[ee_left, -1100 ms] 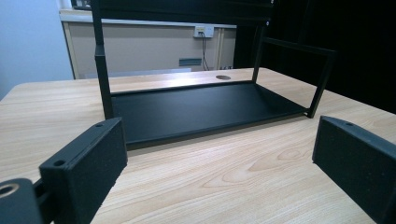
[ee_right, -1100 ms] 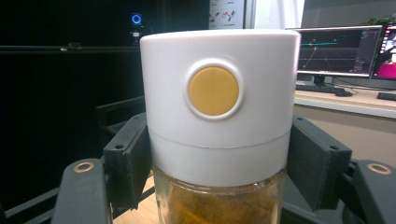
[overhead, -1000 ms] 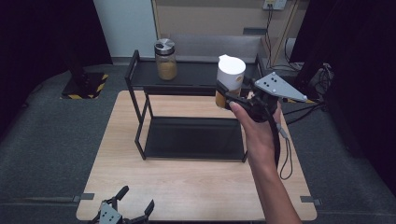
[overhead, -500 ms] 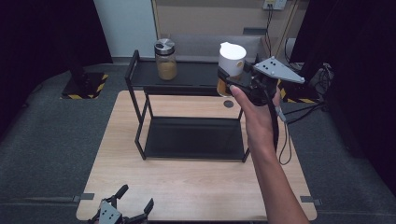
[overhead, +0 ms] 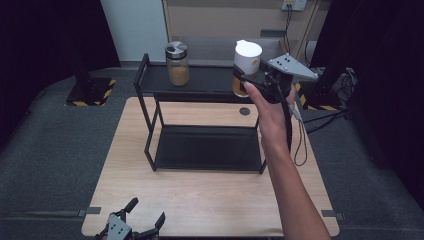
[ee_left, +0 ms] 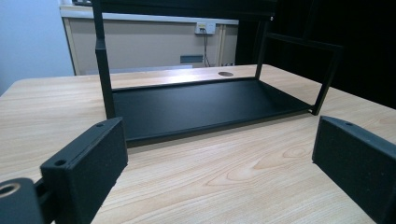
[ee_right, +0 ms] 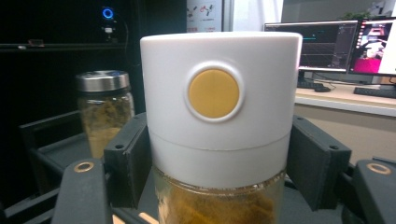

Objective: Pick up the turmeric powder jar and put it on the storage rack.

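1. Rack (overhead: 210, 80): black, two-tier, standing on table (overhead: 200, 200). Biggest hazard, by judgement: catching the top shelf's raised rim with the jar's base on the way down, then tipping or jolting loose. Shelf layout readable from high view; gap between base and shelf not readable in right gripper view, with the base cut off at frame bottom
2. White-capped jar (overhead: 247, 62): clamped in right gripper (overhead: 250, 82), jaws closed snug on both sides around the seam of cap and glass. Held at right end of top shelf; lifted clear or just touching, cannot tell. Next hazard: sliding down through the pads, given smooth walls and a load of yellow-brown powder. Pad placement and yellow cap button clear in right gripper view; position along the rack clear in high view
3. Metal-lidded jar (overhead: 177, 65): upright on top shelf, left part, well apart. Lesser hazard: a knock if set down too far left
4. Left gripper (overhead: 146, 212): low at near table edge, jaws spread wide, holding nothing. Least concern. Left gripper view: bare wood and lower tray ahead
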### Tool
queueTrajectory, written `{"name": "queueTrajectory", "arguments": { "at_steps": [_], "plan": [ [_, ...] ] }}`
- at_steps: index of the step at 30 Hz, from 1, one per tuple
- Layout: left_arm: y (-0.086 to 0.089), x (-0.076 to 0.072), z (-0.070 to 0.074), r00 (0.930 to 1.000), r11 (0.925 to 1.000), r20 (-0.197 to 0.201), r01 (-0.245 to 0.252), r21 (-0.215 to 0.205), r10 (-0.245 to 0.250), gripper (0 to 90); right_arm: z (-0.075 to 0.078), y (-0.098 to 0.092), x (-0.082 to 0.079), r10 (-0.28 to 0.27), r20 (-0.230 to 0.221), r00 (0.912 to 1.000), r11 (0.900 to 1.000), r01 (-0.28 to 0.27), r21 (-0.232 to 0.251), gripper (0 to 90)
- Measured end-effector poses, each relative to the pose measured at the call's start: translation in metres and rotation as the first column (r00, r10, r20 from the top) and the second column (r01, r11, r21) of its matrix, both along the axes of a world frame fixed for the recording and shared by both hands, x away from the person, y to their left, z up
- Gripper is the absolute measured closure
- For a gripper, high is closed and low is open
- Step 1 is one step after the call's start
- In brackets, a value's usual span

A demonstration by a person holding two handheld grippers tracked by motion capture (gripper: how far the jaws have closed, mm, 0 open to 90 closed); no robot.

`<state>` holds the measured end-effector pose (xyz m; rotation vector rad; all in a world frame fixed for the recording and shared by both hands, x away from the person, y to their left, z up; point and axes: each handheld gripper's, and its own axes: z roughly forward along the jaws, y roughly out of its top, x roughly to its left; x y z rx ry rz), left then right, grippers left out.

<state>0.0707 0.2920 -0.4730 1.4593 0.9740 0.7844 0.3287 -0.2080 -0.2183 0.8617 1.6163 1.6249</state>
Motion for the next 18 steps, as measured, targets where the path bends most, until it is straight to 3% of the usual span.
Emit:
{"name": "queueTrajectory", "arguments": {
  "at_steps": [18],
  "plan": [
    [0.001,0.005,-0.002,0.9999,1.0000,-0.011,0.001,0.004,-0.001,2.1,0.000,0.005,0.025,-0.052,-0.007,0.9986,0.999,0.052,0.016,30.0]
  ]
}}
